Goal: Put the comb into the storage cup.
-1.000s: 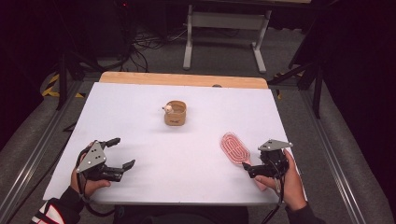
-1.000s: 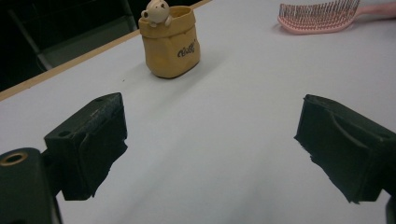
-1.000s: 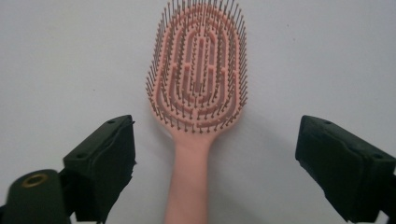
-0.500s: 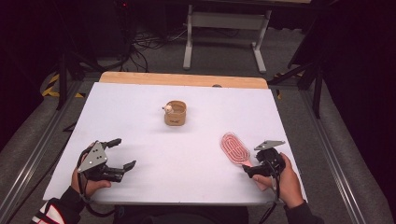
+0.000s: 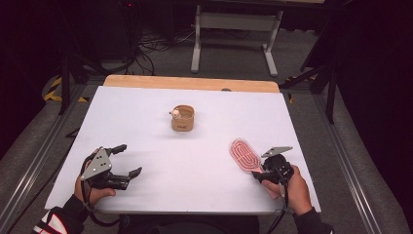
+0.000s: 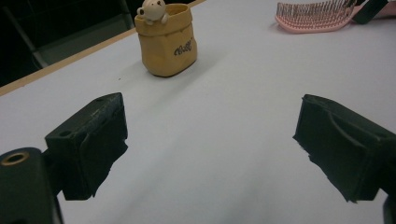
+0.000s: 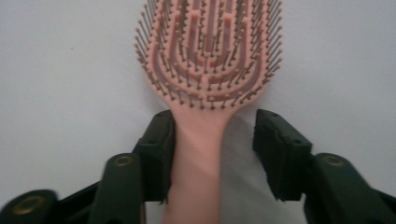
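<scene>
With the right claw [image 7: 212, 154] just closing, open around the hairbrush [image 7: 205, 70] handle and touching one side, the brush could be pushed askew.

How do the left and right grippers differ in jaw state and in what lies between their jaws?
The left gripper stands wide open over bare table; the right gripper, whose jaws have just been closing, straddles the pink hairbrush handle. One right pad touches the handle, the other stands clear, so there is no grip. Both are held low at the table's near edge.
</scene>
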The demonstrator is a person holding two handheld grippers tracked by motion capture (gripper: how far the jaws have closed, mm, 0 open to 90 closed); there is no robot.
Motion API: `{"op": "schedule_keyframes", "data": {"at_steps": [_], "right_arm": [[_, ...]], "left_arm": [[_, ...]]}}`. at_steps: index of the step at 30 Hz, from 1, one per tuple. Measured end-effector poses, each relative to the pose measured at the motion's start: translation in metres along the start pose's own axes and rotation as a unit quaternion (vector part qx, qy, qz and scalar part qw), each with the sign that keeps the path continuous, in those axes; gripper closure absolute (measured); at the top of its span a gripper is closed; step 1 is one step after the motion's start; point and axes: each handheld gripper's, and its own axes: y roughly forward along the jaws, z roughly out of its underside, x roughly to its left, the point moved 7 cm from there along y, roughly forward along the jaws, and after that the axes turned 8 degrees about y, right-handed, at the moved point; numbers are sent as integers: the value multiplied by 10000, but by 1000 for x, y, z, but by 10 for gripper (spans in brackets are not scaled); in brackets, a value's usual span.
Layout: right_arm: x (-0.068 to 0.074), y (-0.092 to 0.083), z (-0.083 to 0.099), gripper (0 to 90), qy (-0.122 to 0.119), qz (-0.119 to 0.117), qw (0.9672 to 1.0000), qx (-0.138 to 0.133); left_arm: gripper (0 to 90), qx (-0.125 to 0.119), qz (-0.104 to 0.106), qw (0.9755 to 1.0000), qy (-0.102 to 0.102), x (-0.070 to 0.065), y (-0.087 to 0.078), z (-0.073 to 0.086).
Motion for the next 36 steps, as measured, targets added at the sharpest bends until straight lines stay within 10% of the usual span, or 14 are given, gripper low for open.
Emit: {"op": "schedule_keyframes", "data": {"at_steps": [8,36], "right_arm": [[-3,0,0,689,-68,-51,9999,-85],[-5,0,-7,697,-447,160,9950,-875]], "left_arm": [[58,-20,-44,10000,3,1,0,0],[45,-14,-61,10000,-76,2,2,2]]}}
